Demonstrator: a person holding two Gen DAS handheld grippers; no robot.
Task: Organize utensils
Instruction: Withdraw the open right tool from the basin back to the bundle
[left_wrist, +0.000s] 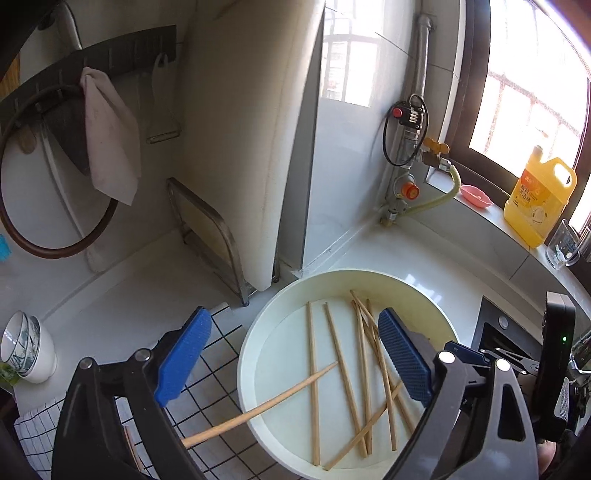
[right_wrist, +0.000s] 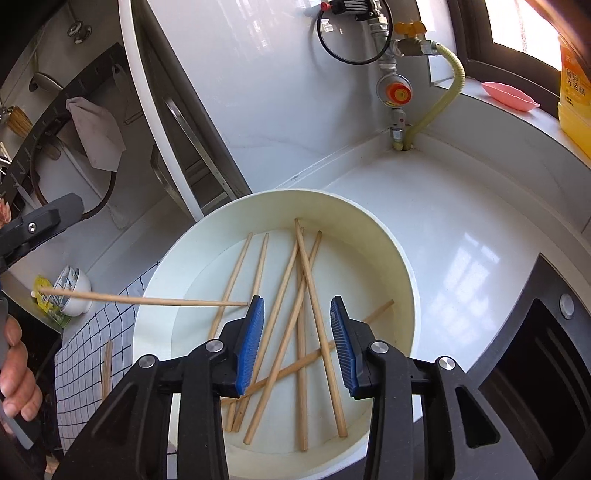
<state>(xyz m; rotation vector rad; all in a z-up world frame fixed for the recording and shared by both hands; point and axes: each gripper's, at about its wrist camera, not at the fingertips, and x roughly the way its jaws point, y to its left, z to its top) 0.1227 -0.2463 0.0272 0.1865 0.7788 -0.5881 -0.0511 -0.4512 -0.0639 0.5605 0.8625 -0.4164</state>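
A white round basin (left_wrist: 369, 284) (right_wrist: 332, 206) stands on the counter with several wooden chopsticks (left_wrist: 313, 387) (right_wrist: 309, 269) lying crossed on its bottom. One more chopstick (left_wrist: 258, 402) (right_wrist: 147, 300) lies across the basin's left rim, its thick end out over a checked cloth (left_wrist: 218, 354) (right_wrist: 85, 354). My left gripper (left_wrist: 293, 314) is open wide above the basin's left side and holds nothing. My right gripper (right_wrist: 296, 301) hangs over the middle of the basin, jaws partly apart. The chopsticks show below its pads, and neither pad presses on them.
A white cutting board (left_wrist: 251, 147) stands in a metal rack behind the basin. Stacked bowls (left_wrist: 27, 347) (right_wrist: 72, 288) sit at the left, and one chopstick (right_wrist: 107, 369) lies on the cloth. A yellow jug (left_wrist: 539, 199), a pink dish (left_wrist: 476, 195), gas pipes (left_wrist: 406, 147) and a dark stove (right_wrist: 535, 350) stand at the right.
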